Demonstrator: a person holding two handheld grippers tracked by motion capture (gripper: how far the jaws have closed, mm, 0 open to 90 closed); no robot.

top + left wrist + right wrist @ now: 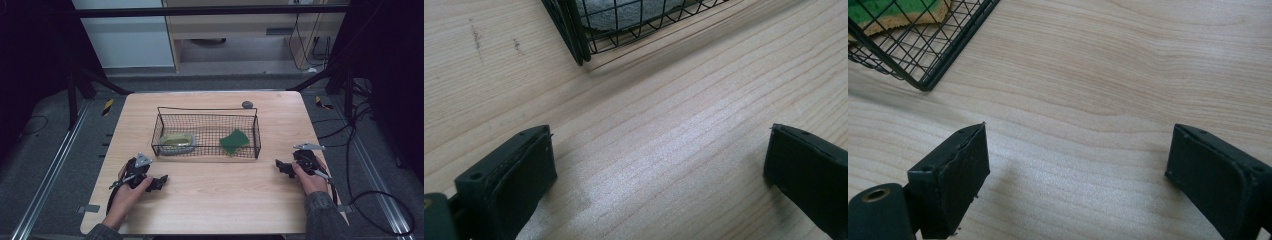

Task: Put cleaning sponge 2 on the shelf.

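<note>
Your left gripper [161, 182] rests low on the wooden table [215, 200] at its near left, jaws spread wide with nothing but bare wood between them, as the left gripper view confirms; parked like this, just short of the wire basket [207, 111], it looks ready to reach in rather than mid-grasp. The basket sits centred toward the far half of the table, its near left corner [580, 55] close ahead of that gripper. Inside it, at the left end, lies a pale greenish dish [176, 142] with something soft and grey showing through the mesh; I cannot tell exactly what it is. At the right end lies a green sponge [234, 141], flat on the basket floor, with a yellow layer under its green face in the right gripper view. A small dark round object [247, 104] sits behind the basket. Your right gripper [283, 168] rests at the near right, jaws likewise wide apart and empty, angled toward the basket's sponge corner
</note>
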